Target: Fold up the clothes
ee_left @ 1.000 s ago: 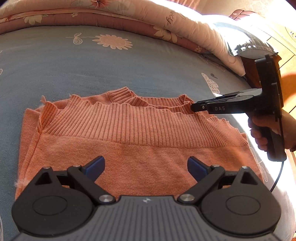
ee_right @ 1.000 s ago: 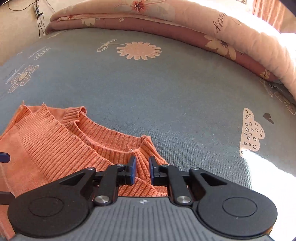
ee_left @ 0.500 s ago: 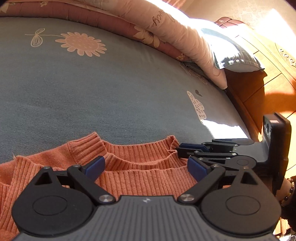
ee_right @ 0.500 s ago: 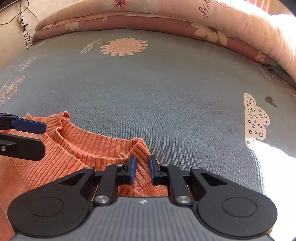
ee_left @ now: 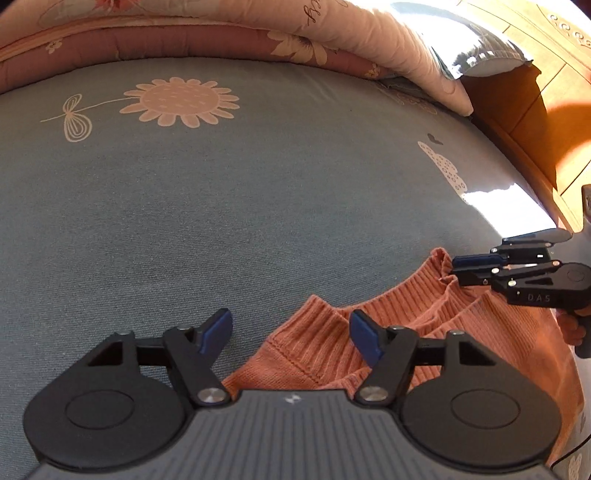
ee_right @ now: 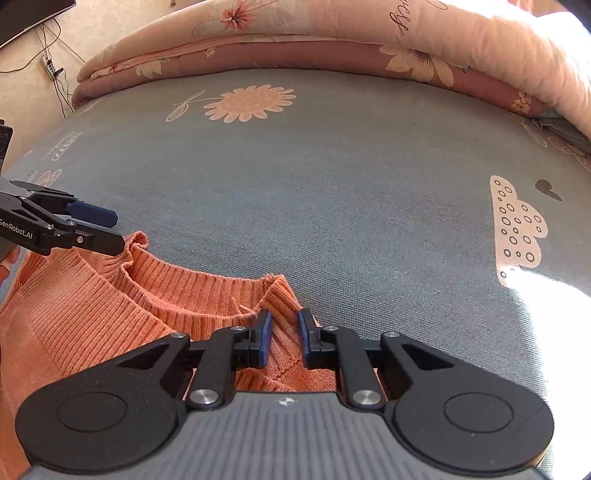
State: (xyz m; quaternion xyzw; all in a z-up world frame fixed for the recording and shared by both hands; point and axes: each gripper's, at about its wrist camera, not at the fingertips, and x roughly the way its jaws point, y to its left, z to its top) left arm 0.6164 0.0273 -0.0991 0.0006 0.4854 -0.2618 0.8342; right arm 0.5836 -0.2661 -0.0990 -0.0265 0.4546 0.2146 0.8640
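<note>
An orange ribbed sweater (ee_left: 480, 325) (ee_right: 110, 321) lies flat on the blue bedsheet (ee_left: 184, 203), its ribbed edge facing away from me. My left gripper (ee_left: 291, 334) is open over the sweater's left corner, with that corner between its blue pads. In the right wrist view the left gripper (ee_right: 117, 230) hovers just above this corner. My right gripper (ee_right: 284, 338) is shut on the sweater's right corner, with ribbed fabric pinched between its pads. The left wrist view shows the right gripper (ee_left: 453, 268) from the side, holding the slightly raised corner.
A folded floral quilt (ee_left: 258, 33) (ee_right: 332, 33) runs along the far side of the bed. Wooden furniture (ee_left: 535, 122) stands beyond the bed's right edge. A wall with cables (ee_right: 55, 70) is at the far left. Sunlight falls on the sheet at the right.
My left gripper has moved forward over the sweater and then left along the ribbed edge to its left corner, staying open. The right gripper has kept its hold on the right corner.
</note>
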